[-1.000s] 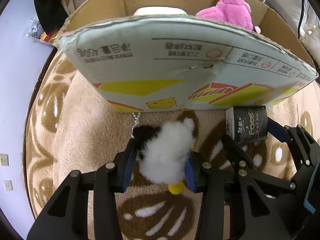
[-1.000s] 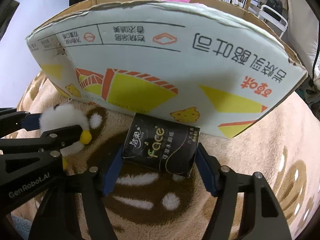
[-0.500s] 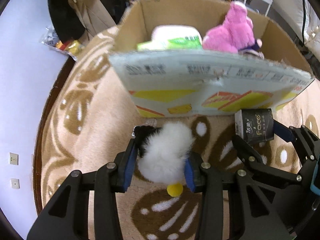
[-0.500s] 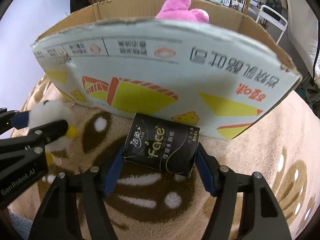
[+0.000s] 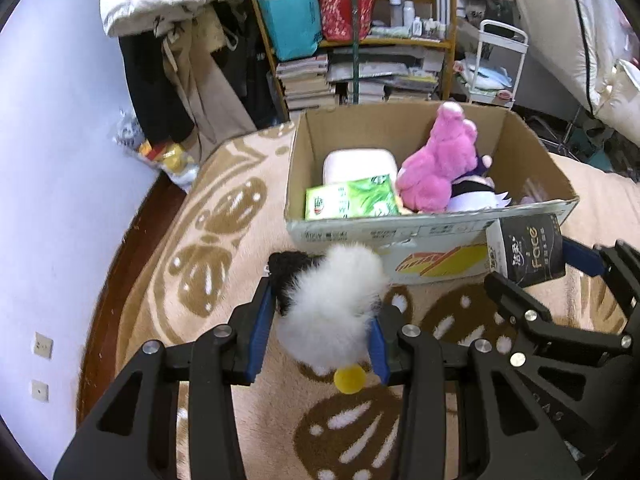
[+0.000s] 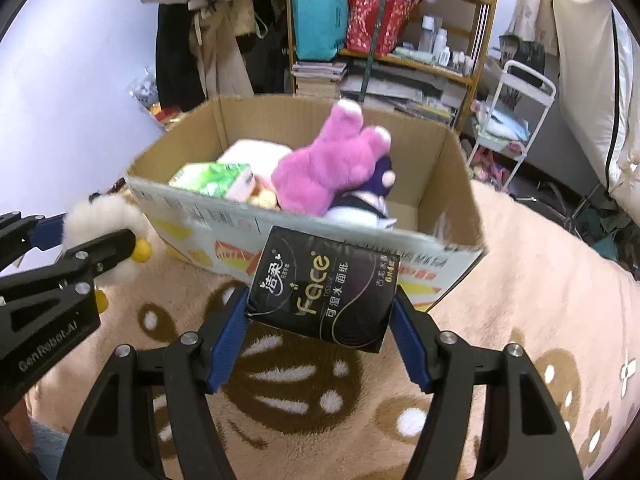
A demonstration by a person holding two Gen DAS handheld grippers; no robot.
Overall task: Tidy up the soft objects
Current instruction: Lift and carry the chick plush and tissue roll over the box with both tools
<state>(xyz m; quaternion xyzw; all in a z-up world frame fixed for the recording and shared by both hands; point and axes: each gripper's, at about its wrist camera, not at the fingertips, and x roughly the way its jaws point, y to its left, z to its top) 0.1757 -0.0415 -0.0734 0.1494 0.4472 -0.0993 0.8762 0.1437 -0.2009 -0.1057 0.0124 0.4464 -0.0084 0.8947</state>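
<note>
On the far left, a pale wall (image 5: 48, 184) meets a brown-and-beige patterned rug (image 5: 224, 216). The left gripper (image 5: 320, 334) is closed approx. halfway, its blue pads pressing both sides of a white fluffy toy (image 5: 338, 312). This toy has a black part at its upper left & a small yellow ball at the bottom. It is held above the rug, just in front of the cardboard box (image 5: 400, 236), not inside it.

The box stands open on the rug. Inside, from left to right: a white pack (image 5: 358, 162) at the back, a green tissue pack (image 5: 350, 200) w/ leaf print in front of it, then a pink plush (image 5: 438, 168) which leans over a purple-and-white plush (image 5: 476, 192).

Further to the right, the right gripper (image 6: 320, 320) is open wide but clamped on a black tissue pack (image 6: 324, 290) w/ "Face" print, one blue pad on each short side. The pack is tilted a little & is held in the air in front of the near wall of the box, its top edge about level w/ the box rim.

Behind the box there is a shelf (image 6: 400, 20) w/ bags, bottles & books, and a white cart (image 6: 520, 100) at right.
</note>
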